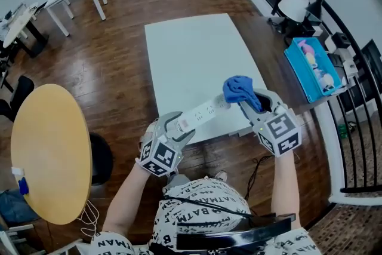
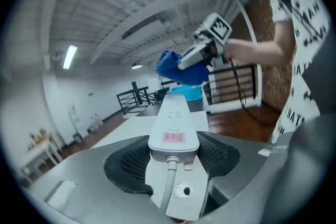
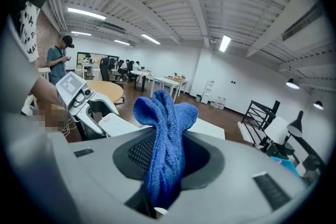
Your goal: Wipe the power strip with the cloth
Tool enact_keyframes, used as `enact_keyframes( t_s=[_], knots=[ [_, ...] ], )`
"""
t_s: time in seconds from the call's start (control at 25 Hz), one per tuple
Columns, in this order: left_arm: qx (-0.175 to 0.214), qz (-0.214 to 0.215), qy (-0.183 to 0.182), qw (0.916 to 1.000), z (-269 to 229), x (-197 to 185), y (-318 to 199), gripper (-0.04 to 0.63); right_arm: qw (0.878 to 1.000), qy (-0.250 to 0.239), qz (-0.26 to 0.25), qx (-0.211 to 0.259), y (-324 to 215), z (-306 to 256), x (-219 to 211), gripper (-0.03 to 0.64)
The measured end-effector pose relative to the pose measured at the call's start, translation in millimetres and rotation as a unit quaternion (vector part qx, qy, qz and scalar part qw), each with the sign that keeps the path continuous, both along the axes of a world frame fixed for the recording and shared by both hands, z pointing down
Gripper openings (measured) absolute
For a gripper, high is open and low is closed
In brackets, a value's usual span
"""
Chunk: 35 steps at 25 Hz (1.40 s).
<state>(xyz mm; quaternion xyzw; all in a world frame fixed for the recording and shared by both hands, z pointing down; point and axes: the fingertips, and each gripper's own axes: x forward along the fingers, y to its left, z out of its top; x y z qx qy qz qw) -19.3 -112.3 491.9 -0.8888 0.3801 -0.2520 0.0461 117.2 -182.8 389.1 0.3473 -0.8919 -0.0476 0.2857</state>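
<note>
While both arms reach out over the near edge of the white desk [image 1: 191, 51], head view shows the L claw [image 1: 179, 125] gripping the power strip [image 1: 203, 111] by its near end. The strip is lifted clear of the desk, pointing away and to the right. R claw [image 1: 248, 106] is clamped on a bunched blue cloth [image 1: 239, 88], which sits right at the strip's far end; can't tell if they touch.

Left gripper view: pads pressed on both sides of the strip's cord end, jaws partway apart w/ the strip filling the gap. A pink label [image 2: 174, 137] is on top and a white cord [image 2: 169, 181] drops toward the camera. Cloth hangs above the far end.

Right gripper view: jaws nearly together on the cloth, its folds sticking up past the pads. L claw w/ the strip is at left, a round wooden table [image 3: 105, 89] behind it.
</note>
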Motion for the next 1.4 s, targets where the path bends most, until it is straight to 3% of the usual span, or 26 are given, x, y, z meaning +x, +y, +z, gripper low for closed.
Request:
enact_keyframes(
  t_s=[0.12, 0.24, 0.32, 0.48, 0.6, 0.68, 0.76, 0.92, 1.12, 1.2, 1.24, 1.36, 1.4],
  knots=[
    [0.074, 0.016, -0.134, 0.9881, 3.1, 8.1, 0.9, 0.279, 0.999, 0.035, -0.032, 0.004, 16.7, 7.6, -31.1, 0.123],
    [0.139, 0.043, -0.232, 0.9619, 2.3, 16.9, 4.7, 0.279, 0.995, 0.066, -0.070, -0.004, 30.4, 21.6, -58.6, 0.123],
    [0.178, 0.060, -0.276, 0.9425, 0.4, 21.7, 7.4, 0.279, 0.991, 0.090, -0.096, -0.008, 39.3, 29.2, -70.2, 0.123],
    [0.226, 0.085, -0.322, 0.9154, -5.5, 25.6, 6.0, 0.279, 0.976, 0.162, -0.148, 0.014, 50.2, 35.4, -80.3, 0.123],
    [0.237, 0.110, -0.335, 0.9054, -6.7, 29.3, 9.2, 0.279, 0.953, 0.238, -0.180, 0.051, 52.1, 41.9, -85.8, 0.124],
    [0.241, 0.120, -0.335, 0.9029, -7.4, 31.0, 12.3, 0.279, 0.935, 0.278, -0.211, 0.060, 57.3, 49.1, -92.9, 0.124],
    [0.241, 0.122, -0.333, 0.9032, -7.4, 30.2, 13.5, 0.278, 0.922, 0.302, -0.236, 0.060, 59.6, 54.5, -97.0, 0.124],
    [0.238, 0.126, -0.328, 0.9055, -4.9, 32.8, 13.3, 0.279, 0.909, 0.324, -0.258, 0.045, 51.8, 62.0, -85.6, 0.124],
    [0.218, 0.121, -0.291, 0.9236, -6.1, 32.3, 6.5, 0.279, 0.908, 0.354, -0.223, 0.029, 25.6, 73.0, -52.0, 0.124],
    [0.201, 0.112, -0.262, 0.9370, -6.1, 29.2, 4.8, 0.279, 0.911, 0.366, -0.188, 0.022, 10.0, 76.5, -31.6, 0.124],
    [0.184, 0.105, -0.238, 0.9479, -5.3, 27.7, 3.2, 0.279, 0.915, 0.366, -0.166, 0.018, 1.7, 77.4, -20.0, 0.124],
    [0.092, 0.065, -0.114, 0.9871, 1.0, 23.5, -7.5, 0.279, 0.938, 0.333, -0.097, 0.021, -19.8, 68.6, 7.4, 0.124],
    [0.055, 0.048, -0.065, 0.9952, 3.9, 20.9, -12.5, 0.279, 0.947, 0.311, -0.072, 0.026, -24.1, 62.7, 13.8, 0.124]
  ],
)
